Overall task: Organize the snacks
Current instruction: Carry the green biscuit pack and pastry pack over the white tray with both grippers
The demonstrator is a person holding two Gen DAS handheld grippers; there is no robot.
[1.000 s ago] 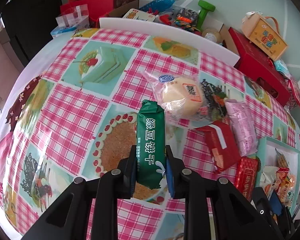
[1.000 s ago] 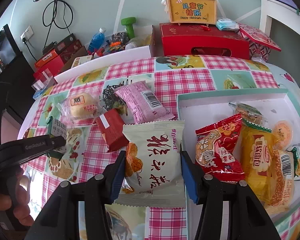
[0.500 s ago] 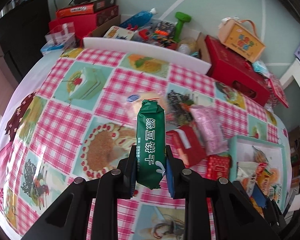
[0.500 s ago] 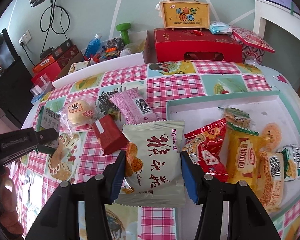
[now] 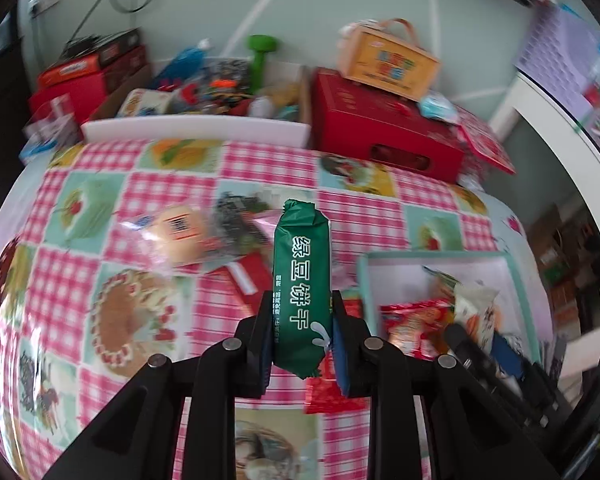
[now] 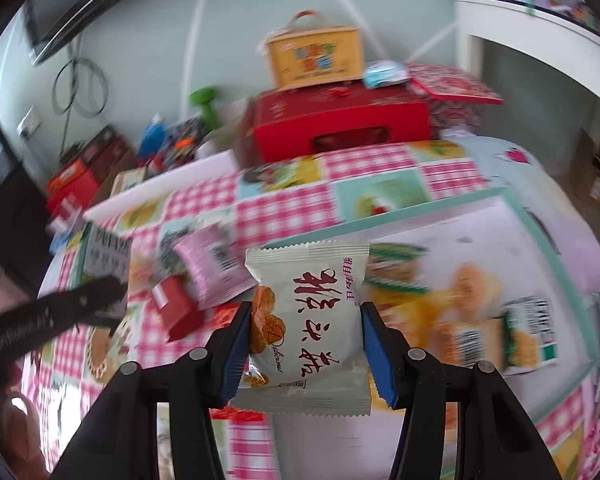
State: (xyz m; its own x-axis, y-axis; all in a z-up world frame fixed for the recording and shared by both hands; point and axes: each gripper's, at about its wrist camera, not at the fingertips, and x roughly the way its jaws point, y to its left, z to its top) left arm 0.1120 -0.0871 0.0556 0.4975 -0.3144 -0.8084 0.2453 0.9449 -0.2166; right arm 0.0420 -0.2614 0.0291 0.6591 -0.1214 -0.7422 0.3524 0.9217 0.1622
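Observation:
My left gripper [image 5: 300, 320] is shut on a green biscuit packet [image 5: 302, 280], held upright above the checked tablecloth [image 5: 60, 280]. My right gripper [image 6: 305, 320] is shut on a white snack bag [image 6: 308, 320] with red writing, held over the near left part of the teal-rimmed white tray [image 6: 540, 216]. Several packets lie in that tray [image 5: 432, 256]. Loose on the cloth lie a pink packet [image 6: 212, 268], a red packet [image 6: 176, 308] and a round bun in clear wrap [image 5: 176, 236]. The left gripper [image 6: 52, 320] also shows at the left of the right wrist view, and the right gripper's finger [image 5: 480, 360] over the tray in the left wrist view.
A red box [image 6: 340, 128] with a yellow carry box [image 6: 316, 56] on top stands behind the table. A white bin edge [image 5: 196, 130] and clutter of boxes, a blue bottle and a green dumbbell [image 5: 260, 52] line the far side. A white cabinet [image 6: 540, 40] stands at right.
Both grippers have risen and swung right with their packets still held. The tray has come further into both views; the loose snacks have slid left.

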